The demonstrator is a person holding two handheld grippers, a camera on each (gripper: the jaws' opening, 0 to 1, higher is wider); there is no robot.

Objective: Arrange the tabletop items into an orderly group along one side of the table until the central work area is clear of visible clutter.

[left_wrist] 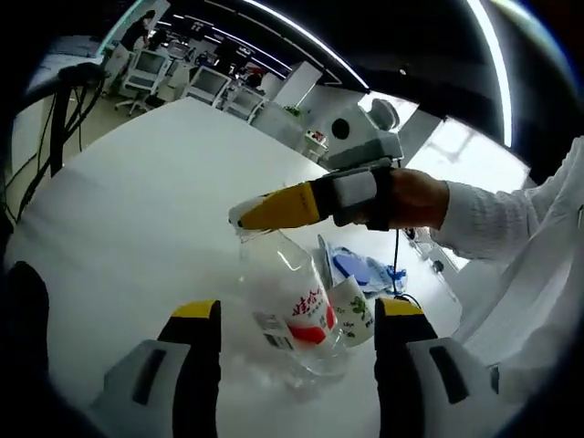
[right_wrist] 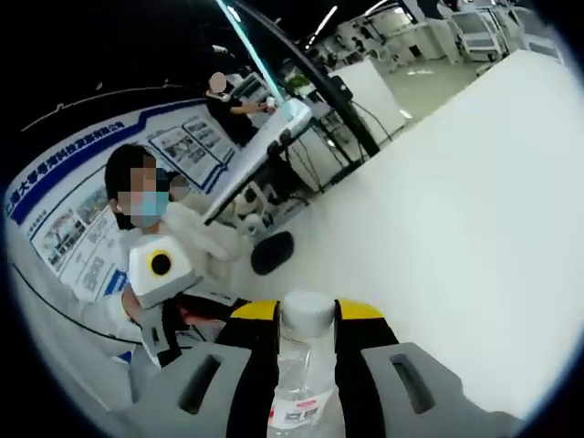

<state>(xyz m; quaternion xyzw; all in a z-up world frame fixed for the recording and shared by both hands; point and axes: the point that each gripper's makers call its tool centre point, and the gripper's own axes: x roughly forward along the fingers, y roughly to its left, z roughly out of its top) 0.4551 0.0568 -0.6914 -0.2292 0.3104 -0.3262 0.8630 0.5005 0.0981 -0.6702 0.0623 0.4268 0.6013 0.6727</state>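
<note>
A clear plastic bottle point(left_wrist: 294, 315) with a red and white label stands tilted on the white table point(left_wrist: 137, 210). Its base is between the wide-apart jaws of my open left gripper point(left_wrist: 298, 315), which do not touch it. My right gripper point(left_wrist: 265, 212) comes in from the right, its yellow-tipped fingers shut on the bottle's neck. In the right gripper view the bottle's white cap point(right_wrist: 307, 313) sits clamped between the jaws of my right gripper point(right_wrist: 307, 319).
Just behind the bottle are a small white cup with green print point(left_wrist: 351, 310) and a blue packet point(left_wrist: 360, 269). A black rounded object point(right_wrist: 272, 253) lies near the table's edge. A person in a white sleeve point(left_wrist: 511, 228) stands close by. Bare tabletop point(right_wrist: 474, 210) spreads to the right.
</note>
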